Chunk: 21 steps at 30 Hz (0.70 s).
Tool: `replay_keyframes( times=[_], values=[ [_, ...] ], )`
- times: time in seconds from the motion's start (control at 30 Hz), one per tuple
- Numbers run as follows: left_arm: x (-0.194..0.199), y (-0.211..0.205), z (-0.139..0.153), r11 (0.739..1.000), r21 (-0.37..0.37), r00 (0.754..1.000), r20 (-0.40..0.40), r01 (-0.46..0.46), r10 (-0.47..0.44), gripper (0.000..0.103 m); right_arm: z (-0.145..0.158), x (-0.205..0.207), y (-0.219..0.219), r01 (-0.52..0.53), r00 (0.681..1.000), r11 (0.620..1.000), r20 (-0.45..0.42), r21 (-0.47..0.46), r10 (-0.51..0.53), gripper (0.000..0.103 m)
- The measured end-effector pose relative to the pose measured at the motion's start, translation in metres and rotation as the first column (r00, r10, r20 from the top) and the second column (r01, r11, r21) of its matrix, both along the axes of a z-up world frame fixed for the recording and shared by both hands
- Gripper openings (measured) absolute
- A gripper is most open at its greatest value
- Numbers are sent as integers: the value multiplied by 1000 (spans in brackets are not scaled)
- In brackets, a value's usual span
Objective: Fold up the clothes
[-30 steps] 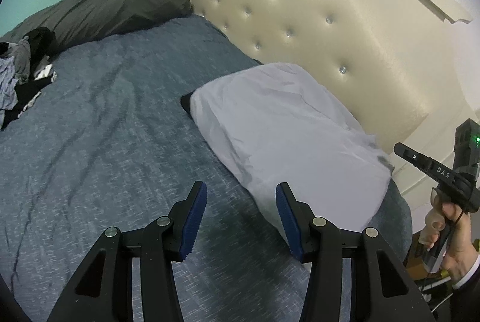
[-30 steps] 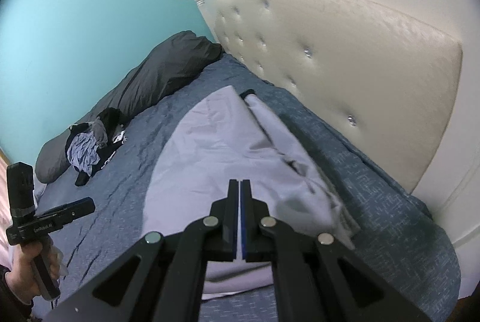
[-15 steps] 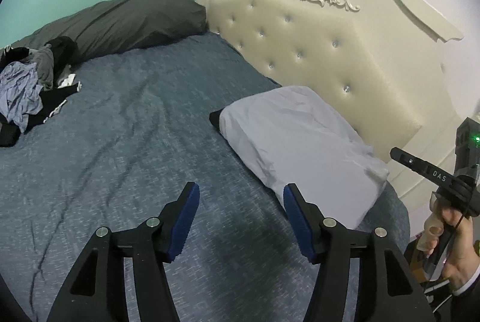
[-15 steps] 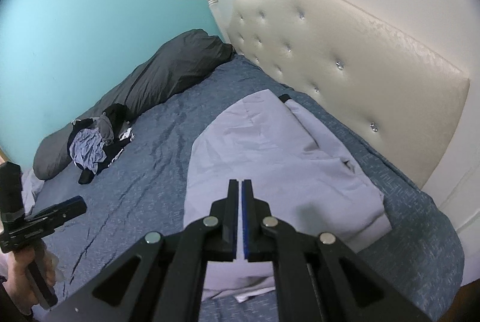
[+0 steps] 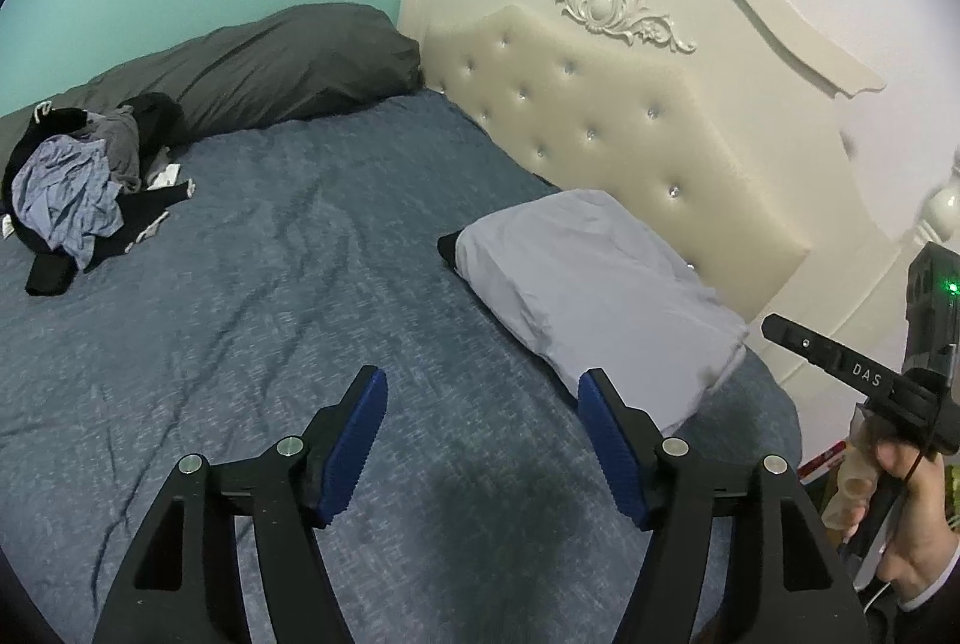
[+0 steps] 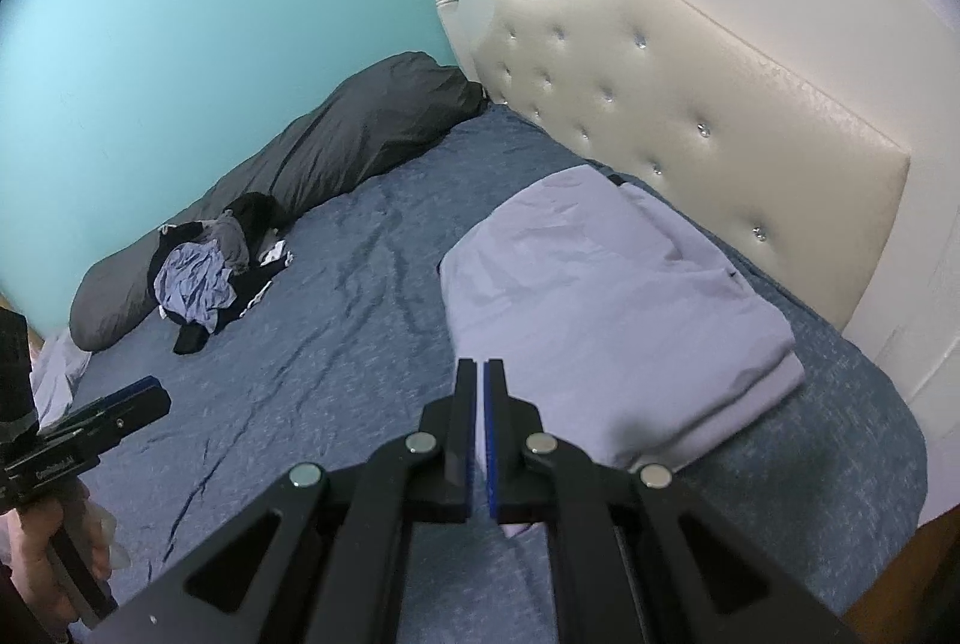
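Both claws pulled back from folded lavender garment, lying on bed beside headboard. Left claw opening, empty. Right claw pressed together, empty. Clothes pile clearer in right view.

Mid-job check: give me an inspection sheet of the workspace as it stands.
Surface: blue bedspread, wrinkled.
Job's things: folded lavender garment lying near the headboard; unfolded clothes pile at the far side.
Clutter: grey pillow along the teal wall.
Grippers: left gripper opening, nothing between its jaws; right gripper shut, empty.
Cables: thin black cord by the right hand.
Surroundings: teal wall, cream tufted headboard.
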<state>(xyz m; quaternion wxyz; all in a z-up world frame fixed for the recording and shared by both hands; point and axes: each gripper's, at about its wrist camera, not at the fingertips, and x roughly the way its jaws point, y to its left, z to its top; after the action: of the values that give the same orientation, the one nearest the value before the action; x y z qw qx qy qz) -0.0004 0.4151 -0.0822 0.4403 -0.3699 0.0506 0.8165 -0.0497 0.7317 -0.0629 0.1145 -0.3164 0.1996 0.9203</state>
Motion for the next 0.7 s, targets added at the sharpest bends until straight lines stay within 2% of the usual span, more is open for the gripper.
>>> replay_keyframes(
  times=[0.1,0.37,0.7],
  values=[
    [6,-17,9,1000,4,1000,-14,-5,5,80,7,7,-19,-11,1000,1000,4,2,11,2],
    [20,-53,16,1000,0,1000,-18,-4,4,82,19,29,-66,-13,1000,999,6,36,13,2],
    [33,-90,28,1000,14,999,-43,-20,21,83,29,53,-100,7,1000,997,5,71,-7,3]
  ],
)
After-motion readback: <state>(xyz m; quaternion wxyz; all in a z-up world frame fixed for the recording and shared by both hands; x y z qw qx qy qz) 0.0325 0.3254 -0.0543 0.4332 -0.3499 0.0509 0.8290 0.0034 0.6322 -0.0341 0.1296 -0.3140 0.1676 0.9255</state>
